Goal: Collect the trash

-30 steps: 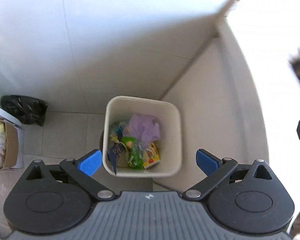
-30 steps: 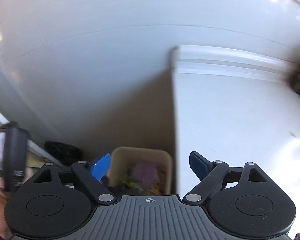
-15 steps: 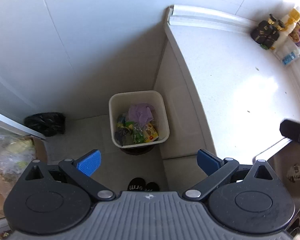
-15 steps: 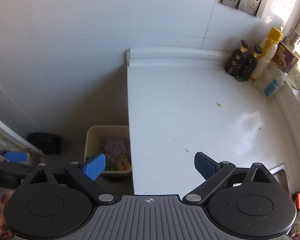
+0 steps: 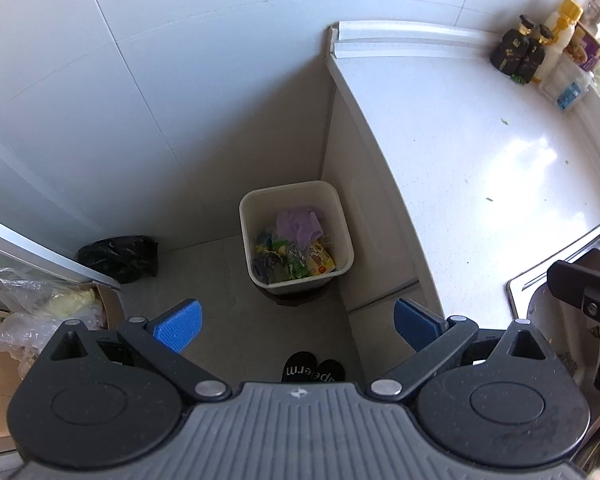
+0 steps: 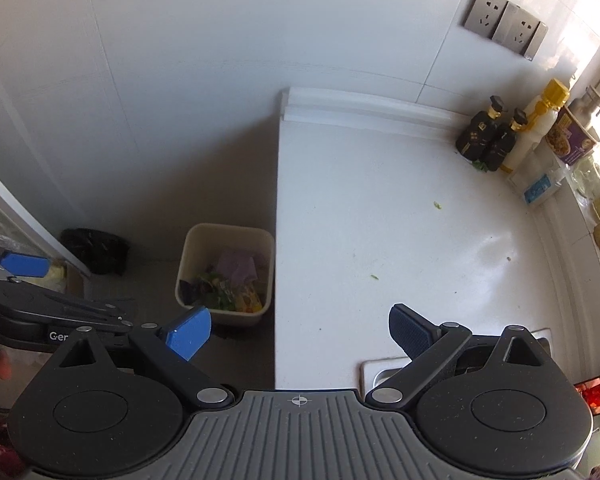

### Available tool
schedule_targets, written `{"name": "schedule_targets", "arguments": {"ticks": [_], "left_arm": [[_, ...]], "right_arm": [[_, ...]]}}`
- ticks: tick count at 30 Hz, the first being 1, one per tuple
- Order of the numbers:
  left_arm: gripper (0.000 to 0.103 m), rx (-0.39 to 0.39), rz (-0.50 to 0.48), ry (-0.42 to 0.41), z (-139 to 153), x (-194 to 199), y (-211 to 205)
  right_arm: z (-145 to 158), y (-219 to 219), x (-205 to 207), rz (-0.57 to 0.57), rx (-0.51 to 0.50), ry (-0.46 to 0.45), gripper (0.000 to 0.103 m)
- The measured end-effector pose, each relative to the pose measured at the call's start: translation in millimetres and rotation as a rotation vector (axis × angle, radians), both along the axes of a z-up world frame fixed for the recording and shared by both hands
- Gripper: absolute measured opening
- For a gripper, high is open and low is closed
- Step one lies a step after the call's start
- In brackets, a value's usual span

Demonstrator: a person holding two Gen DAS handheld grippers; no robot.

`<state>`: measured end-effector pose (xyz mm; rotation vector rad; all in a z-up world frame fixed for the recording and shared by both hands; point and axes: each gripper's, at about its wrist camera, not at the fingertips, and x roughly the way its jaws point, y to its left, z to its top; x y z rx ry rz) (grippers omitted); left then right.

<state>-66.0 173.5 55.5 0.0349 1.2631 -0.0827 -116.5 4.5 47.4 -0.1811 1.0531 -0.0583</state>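
Both grippers have their jaws wide apart, with nothing between them. The left gripper (image 5: 296,322) points steeply down at the floor beside a white counter (image 5: 460,152). The right gripper (image 6: 300,330) hangs over the counter's near-left edge, its blue pads (image 6: 188,332) clear of any object.

A cream bin (image 5: 296,236) stands on the floor, touching the counter's side panel, in the corner by the wall. Inside it lies trash (image 5: 294,246): a crumpled purple piece on top, with green, yellow and dark wrappers under it.

A black bag (image 5: 120,256) sits on the floor to the left of the bin, well apart from it. 2 dark bottles (image 6: 488,136) stand at the counter's far-right corner, just beside a white bottle with a yellow cap. A few tiny green scraps (image 6: 437,205) dot the counter. The corner of a steel sink (image 5: 560,280) shows at the right.
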Motion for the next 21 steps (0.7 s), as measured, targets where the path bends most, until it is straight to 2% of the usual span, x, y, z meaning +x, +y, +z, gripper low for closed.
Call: {"name": "schedule_targets", "arguments": {"ticks": [21], "left_arm": [[0.103,-0.01,0.01,0.0,2.7,-4.4,0.1]], "right_arm": [[1.6,3.9,-2.4,0.008,-0.033,0.0,0.097]]}}
